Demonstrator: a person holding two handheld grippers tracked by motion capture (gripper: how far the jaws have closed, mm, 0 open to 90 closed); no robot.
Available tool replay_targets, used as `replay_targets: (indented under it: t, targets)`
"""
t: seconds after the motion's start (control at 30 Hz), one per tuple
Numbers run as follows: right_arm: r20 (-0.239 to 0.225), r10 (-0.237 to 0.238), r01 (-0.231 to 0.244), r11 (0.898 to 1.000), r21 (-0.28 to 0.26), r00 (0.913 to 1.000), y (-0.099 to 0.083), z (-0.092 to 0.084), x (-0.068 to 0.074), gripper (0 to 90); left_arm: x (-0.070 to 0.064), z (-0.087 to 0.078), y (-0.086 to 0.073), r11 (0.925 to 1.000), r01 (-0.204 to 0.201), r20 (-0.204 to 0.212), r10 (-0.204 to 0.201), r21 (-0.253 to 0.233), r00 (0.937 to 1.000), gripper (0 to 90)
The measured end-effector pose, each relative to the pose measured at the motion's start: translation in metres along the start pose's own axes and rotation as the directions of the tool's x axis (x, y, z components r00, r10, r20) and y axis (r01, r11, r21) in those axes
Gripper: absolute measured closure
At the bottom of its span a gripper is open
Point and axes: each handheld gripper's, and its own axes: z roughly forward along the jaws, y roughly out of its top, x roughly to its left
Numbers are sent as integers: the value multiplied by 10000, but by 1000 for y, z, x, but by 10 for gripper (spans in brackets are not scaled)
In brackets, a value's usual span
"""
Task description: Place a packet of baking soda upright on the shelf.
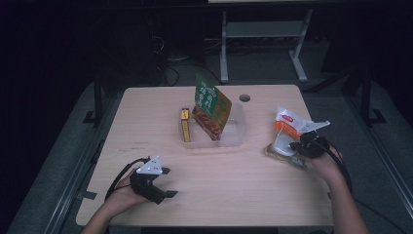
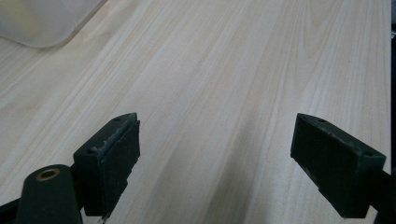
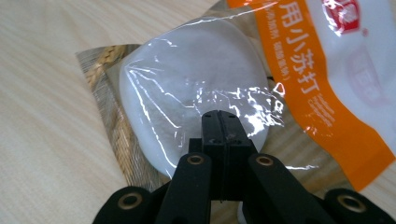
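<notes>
My right gripper (image 1: 295,146) is shut, its jaws pressed flat together. In the right gripper view its tips (image 3: 219,117) sit against a clear packet (image 3: 187,88) that holds a round white cake and has a brown wheat print. I cannot tell whether film is pinched between them. An orange and white packet (image 3: 327,60) overlaps that clear packet (image 1: 279,150) on its far side, standing up (image 1: 287,122) at the table's right. My left gripper (image 1: 169,182) hovers open over bare wood at the near left, nothing between its jaws (image 2: 215,158).
A clear plastic tub (image 1: 234,139) stands mid-table with a green and red snack bag (image 1: 209,105) upright in it and a yellow box (image 1: 185,125) at its left end. The tub's corner (image 2: 42,23) lies ahead of the left gripper. A cable hole (image 1: 244,98) sits near the far edge.
</notes>
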Motion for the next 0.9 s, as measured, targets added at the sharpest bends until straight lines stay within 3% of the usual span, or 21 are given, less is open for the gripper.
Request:
replay_targets:
  t: [0.13,0.4,0.43,0.5,0.63,0.9]
  targets:
    - [-401,-111,115,9999,105,9991,1,-1,3,900,0,0,0,10000,19,25,-19,28,10000,153]
    - [-1049,-1073,1121,9929,407,9887,9,0,20,900,0,1,0,10000,-14,80,13,89,10000,153]
    - [-1049,-1073,1121,9929,407,9887,9,0,20,900,0,1,0,10000,-14,80,13,89,10000,153]
    - [-698,-1503,1533,9874,399,9862,12,1,26,900,0,0,0,10000,35,94,-35,38,10000,153]
    - [-255,-1562,1570,9870,339,9874,17,7,24,900,0,1,0,10000,44,92,-44,45,9999,153]
    - [-750,-1640,1663,9858,253,9836,15,8,25,900,0,1,0,10000,2,80,-2,100,10000,153]
